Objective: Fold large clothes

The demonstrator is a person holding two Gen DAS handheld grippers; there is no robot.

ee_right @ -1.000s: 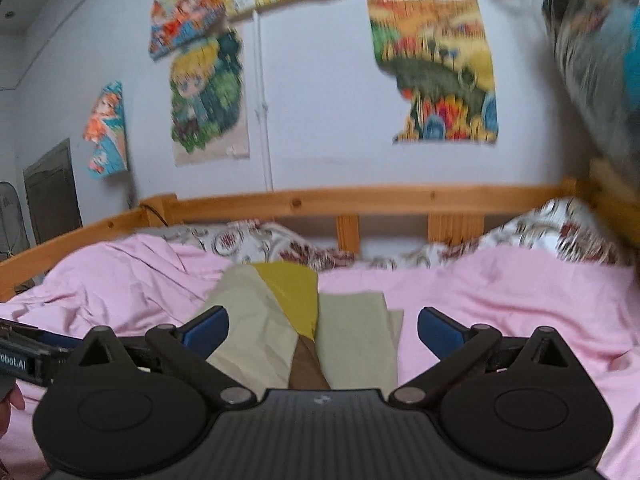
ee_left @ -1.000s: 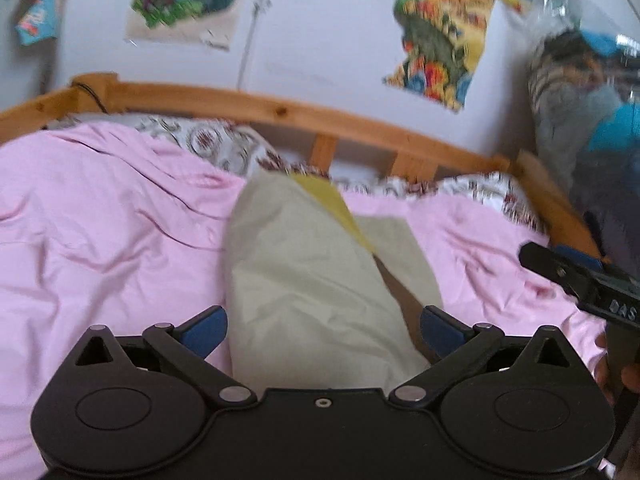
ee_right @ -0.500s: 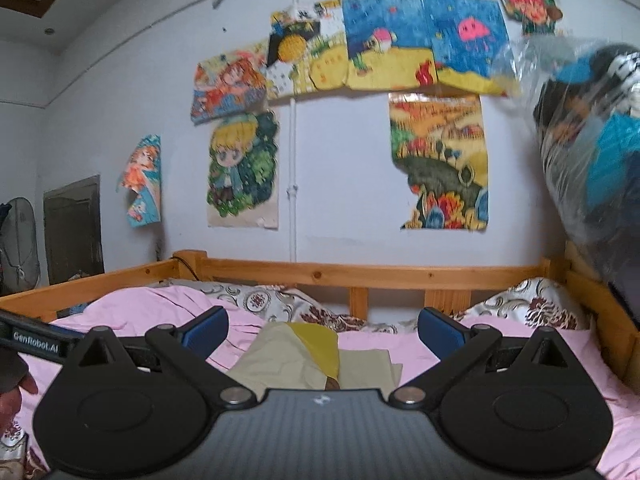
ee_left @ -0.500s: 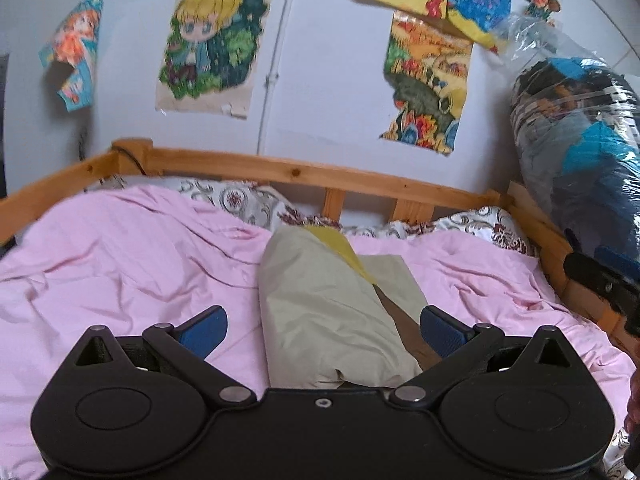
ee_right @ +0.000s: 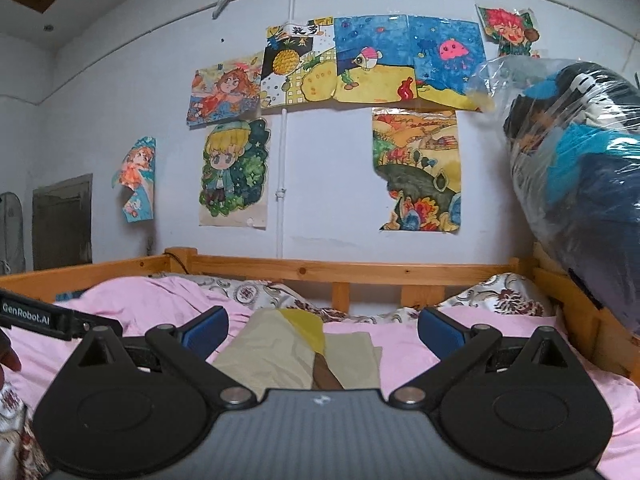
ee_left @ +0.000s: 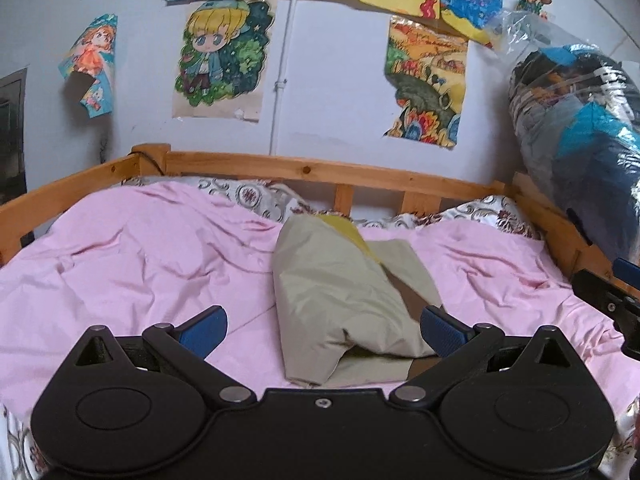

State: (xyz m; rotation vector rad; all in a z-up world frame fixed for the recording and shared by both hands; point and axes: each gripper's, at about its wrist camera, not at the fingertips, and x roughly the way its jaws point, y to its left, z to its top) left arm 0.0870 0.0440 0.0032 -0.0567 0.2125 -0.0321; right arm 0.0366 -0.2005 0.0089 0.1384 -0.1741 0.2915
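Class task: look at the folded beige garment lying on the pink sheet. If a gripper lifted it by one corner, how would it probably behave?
The folded beige garment would probably sag and unfold: its near edge already gapes and creases look soft. It seems light, barely denting the pink sheet. It is unlikely to roll, lying flat.

"GenRobot.AI" stands in white on the left hand-held gripper [ee_right: 60, 318].

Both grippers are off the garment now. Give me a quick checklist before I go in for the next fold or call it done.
1. Left gripper open, empty: ok.
2. Right gripper open, empty: ok.
3. Folded garment lies flat on the pink sheet: not ok, near edge bulges open.
4. Layers aligned: not ok, yellow and brown parts show at the fold.
5. Bed frame clear of garment: ok.
6. Underside of garment: cannot tell.
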